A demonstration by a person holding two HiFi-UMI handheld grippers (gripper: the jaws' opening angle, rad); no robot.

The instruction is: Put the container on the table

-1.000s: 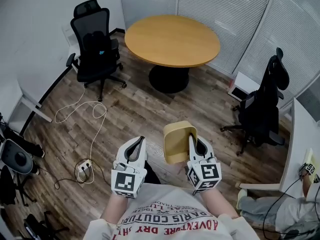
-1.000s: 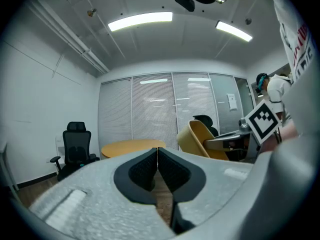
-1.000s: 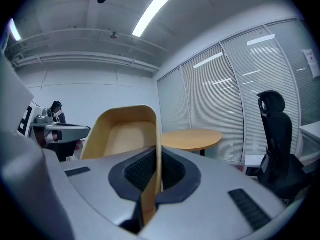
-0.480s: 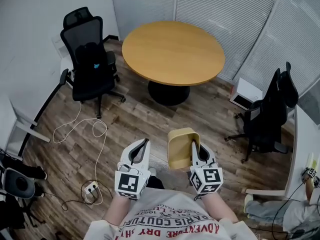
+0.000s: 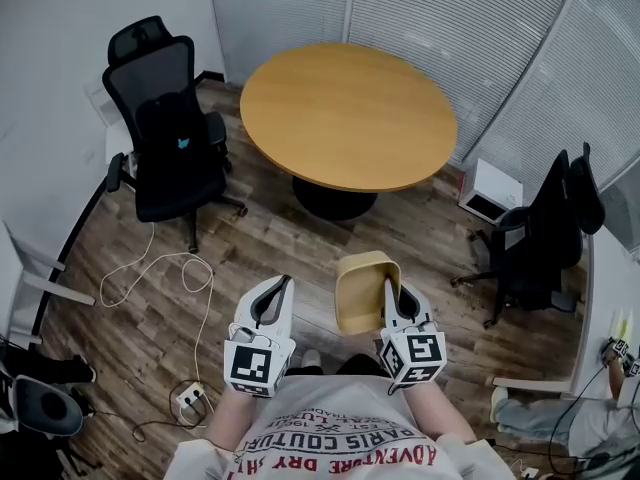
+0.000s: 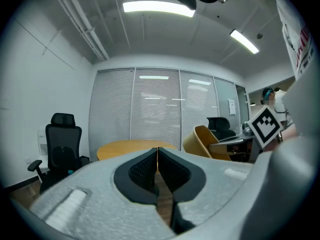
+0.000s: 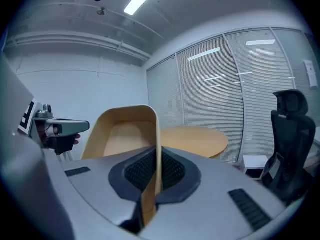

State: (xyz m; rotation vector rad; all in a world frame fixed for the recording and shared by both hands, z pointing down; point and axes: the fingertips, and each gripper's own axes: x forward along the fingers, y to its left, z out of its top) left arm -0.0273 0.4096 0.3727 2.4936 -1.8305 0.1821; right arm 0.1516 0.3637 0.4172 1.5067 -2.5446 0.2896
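Note:
A tan open container (image 5: 362, 290) hangs in the air over the wooden floor, its open side turned left. My right gripper (image 5: 392, 290) is shut on the container's right wall (image 7: 158, 149), pinched between the dark pads. My left gripper (image 5: 283, 286) is beside it on the left, shut with nothing between its jaws (image 6: 157, 156). The container (image 6: 206, 141) shows to the right in the left gripper view. The round wooden table (image 5: 347, 113) stands ahead, its top bare, and is also seen beyond both grippers (image 7: 197, 139) (image 6: 131, 148).
A black office chair (image 5: 165, 133) stands left of the table, another black chair (image 5: 545, 233) to the right. A white box (image 5: 490, 190) sits by the blinds. A white cable and power strip (image 5: 190, 400) lie on the floor at left. A seated person's leg (image 5: 560, 423) shows at lower right.
Both grippers and the held container have moved forward toward the round table, which now lies closer in the head view. Neither gripper's jaws have changed.

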